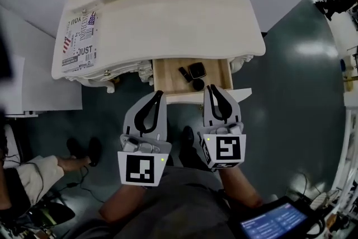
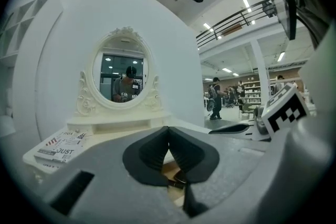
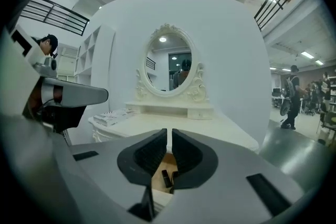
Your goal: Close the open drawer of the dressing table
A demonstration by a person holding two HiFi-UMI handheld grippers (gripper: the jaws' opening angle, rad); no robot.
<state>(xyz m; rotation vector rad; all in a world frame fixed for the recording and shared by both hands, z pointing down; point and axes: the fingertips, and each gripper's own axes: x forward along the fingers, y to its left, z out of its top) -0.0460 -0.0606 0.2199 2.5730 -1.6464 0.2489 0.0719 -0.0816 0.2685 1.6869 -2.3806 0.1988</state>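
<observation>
Cream paint all over the counter [image 1: 168, 25], smooth with a soft satin sheen, and the same finish on the carved frame of the glass mirror [image 3: 173, 68]. On the far left, the magazine [image 1: 78, 42] is printed paper with a slight gloss. The drawer [image 1: 168, 78] is bare pale wood inside, matt. The floor [image 1: 291, 92] on the right is dark, polished and mirror-glossy under the lights. On the near side, the left gripper [image 1: 156, 97] and right gripper [image 1: 213, 91] are matt grey plastic shells with ribbed black pads [image 3: 149, 157] that look rubbery.
</observation>
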